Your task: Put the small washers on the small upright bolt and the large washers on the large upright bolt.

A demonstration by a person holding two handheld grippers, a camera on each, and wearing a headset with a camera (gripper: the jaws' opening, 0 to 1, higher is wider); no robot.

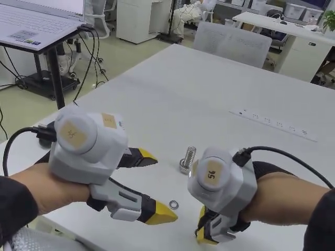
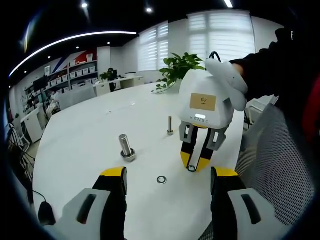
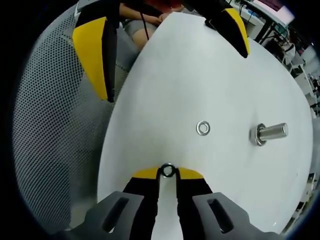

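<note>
Your right hand-held gripper (image 3: 168,175) is clenched on a washer (image 3: 168,171). It pinches the washer between its yellow tips right at the surface of the white table (image 1: 209,89), at 6 o'clock in the right gripper view. A second washer (image 3: 202,128) lies flat on the table near the held one, toward 1 o'clock from it and not touching it. The large bolt (image 3: 270,134) stands on its head farther out, at 3 o'clock in that view.

Your left hand-held gripper (image 2: 170,172) is released, its jaws spread wide with nothing between them. In the left gripper view the second washer lies just beyond the gap between those jaws, and the right hand-held gripper points down at the table at 1 o'clock from it. The small bolt (image 2: 170,126) stands upright beyond the large bolt, at 2 o'clock from it and well apart.

In the head view the large bolt sits near the middle. The left hand-held gripper is at its 8 o'clock, the right one at its 5 o'clock, and the second washer lies between the two. A power strip (image 1: 272,124) lies on the table at 2 o'clock.
</note>
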